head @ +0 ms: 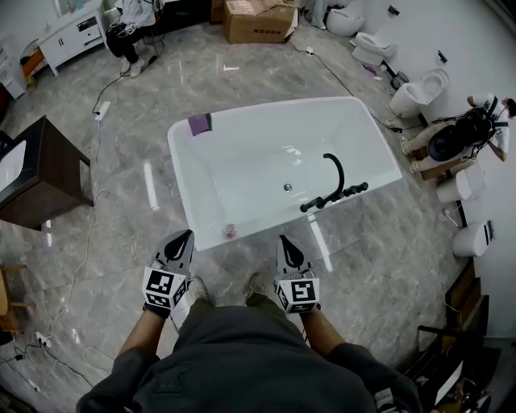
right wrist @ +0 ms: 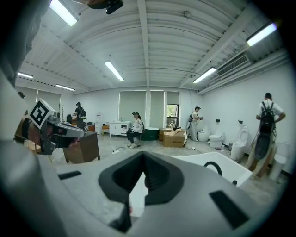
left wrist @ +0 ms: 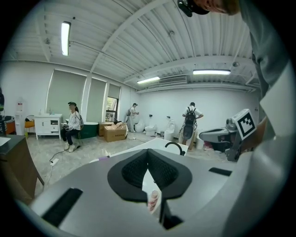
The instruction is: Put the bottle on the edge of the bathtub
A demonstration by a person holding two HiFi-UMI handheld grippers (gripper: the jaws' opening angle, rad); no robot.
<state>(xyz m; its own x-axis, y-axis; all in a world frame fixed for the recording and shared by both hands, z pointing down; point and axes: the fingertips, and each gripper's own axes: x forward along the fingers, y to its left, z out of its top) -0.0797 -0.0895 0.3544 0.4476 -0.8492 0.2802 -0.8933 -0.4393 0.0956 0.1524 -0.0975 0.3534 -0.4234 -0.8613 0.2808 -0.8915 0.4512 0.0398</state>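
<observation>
A small pink-capped bottle (head: 231,231) stands inside the white bathtub (head: 266,109), on its floor close to the near wall. My left gripper (head: 186,235) hovers just outside the tub's near rim, left of the bottle, shut and empty. My right gripper (head: 284,240) is level with it on the bottle's right, also shut with nothing held. In the left gripper view the bottle (left wrist: 153,200) shows low in the gap under the closed jaws of the left gripper (left wrist: 148,152). The right gripper (right wrist: 143,153) points over the tub (right wrist: 208,159).
A black faucet (head: 334,189) rises from the tub's right rim, and a purple item (head: 199,124) lies on its far left corner. A dark cabinet (head: 32,173) stands at left, toilets (head: 419,93) and a crouching person (head: 468,133) at right. A cardboard box (head: 260,20) sits beyond.
</observation>
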